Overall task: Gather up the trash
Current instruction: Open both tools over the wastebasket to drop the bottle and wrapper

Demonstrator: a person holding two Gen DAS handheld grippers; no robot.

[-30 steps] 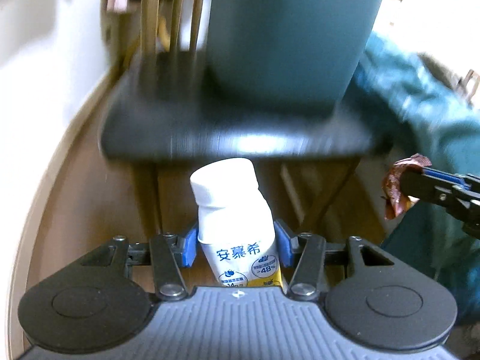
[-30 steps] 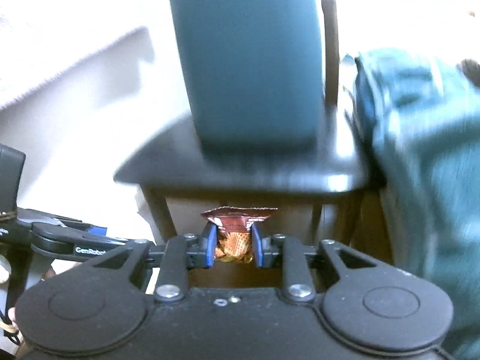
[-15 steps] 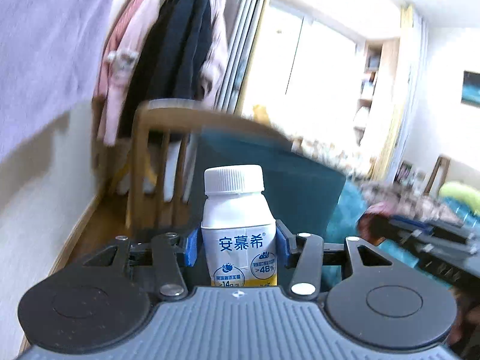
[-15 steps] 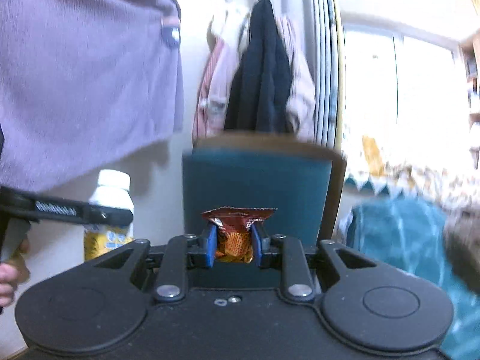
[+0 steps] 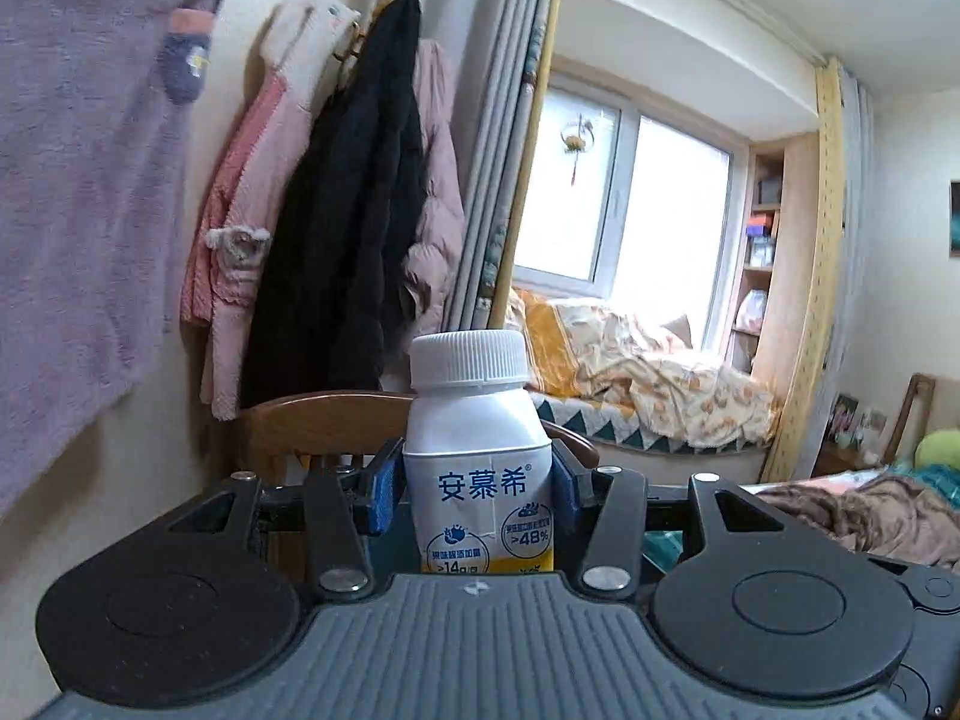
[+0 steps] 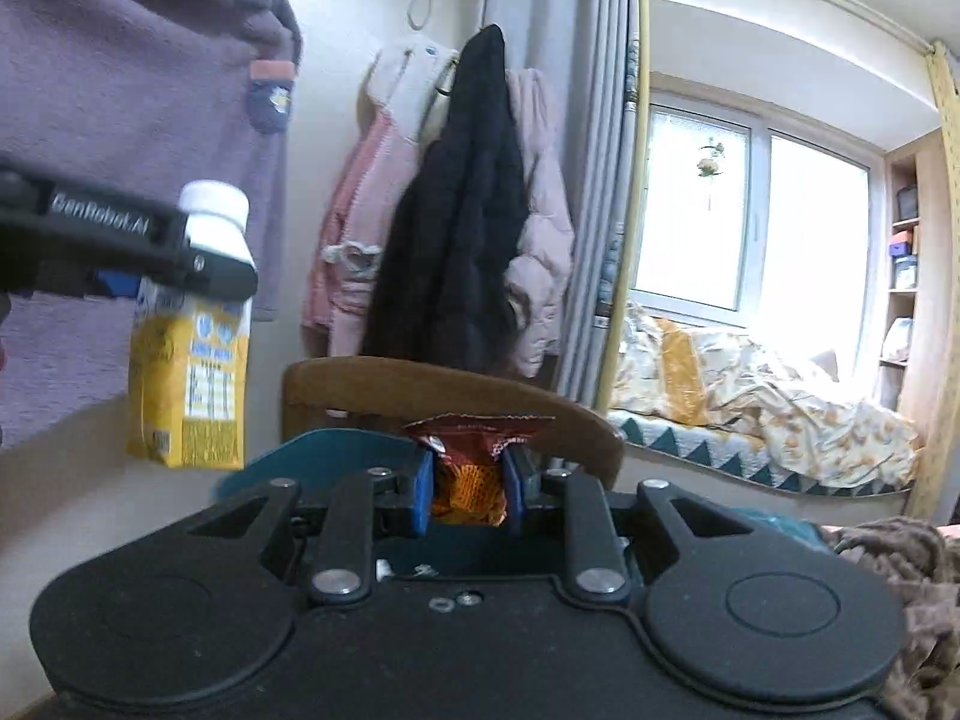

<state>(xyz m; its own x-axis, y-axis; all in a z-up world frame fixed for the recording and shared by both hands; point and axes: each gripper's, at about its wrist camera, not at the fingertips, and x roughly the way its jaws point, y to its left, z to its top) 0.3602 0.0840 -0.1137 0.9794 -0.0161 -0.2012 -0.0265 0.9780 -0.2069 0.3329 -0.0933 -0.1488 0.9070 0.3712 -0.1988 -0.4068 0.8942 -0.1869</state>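
Now changed: both grippers higher, chair top [image 6: 450, 387] at 6 o'clock, formerly its seat.
Left gripper [image 5: 477, 489]: level, clamping upright yogurt bottle [image 5: 477, 456].
Right gripper [image 6: 468, 483]: level, pinching snack wrapper [image 6: 474, 456].

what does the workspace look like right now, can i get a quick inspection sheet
surface: no table or floor in view; only the wooden chair back with a teal cushion just ahead.
job's things: white-capped yogurt drink bottle, upright, cap on; red-orange snack wrapper, crumpled.
clutter: nothing seen beyond the two held pieces.
grippers: left gripper shut on the bottle, pads on both sides; right gripper shut on the wrapper.
cables: nothing seen.
surroundings: coats on wall hooks, purple fleece garment close on the left, curtain, bright window, rumpled bedding on the window seat, shelves at the right.
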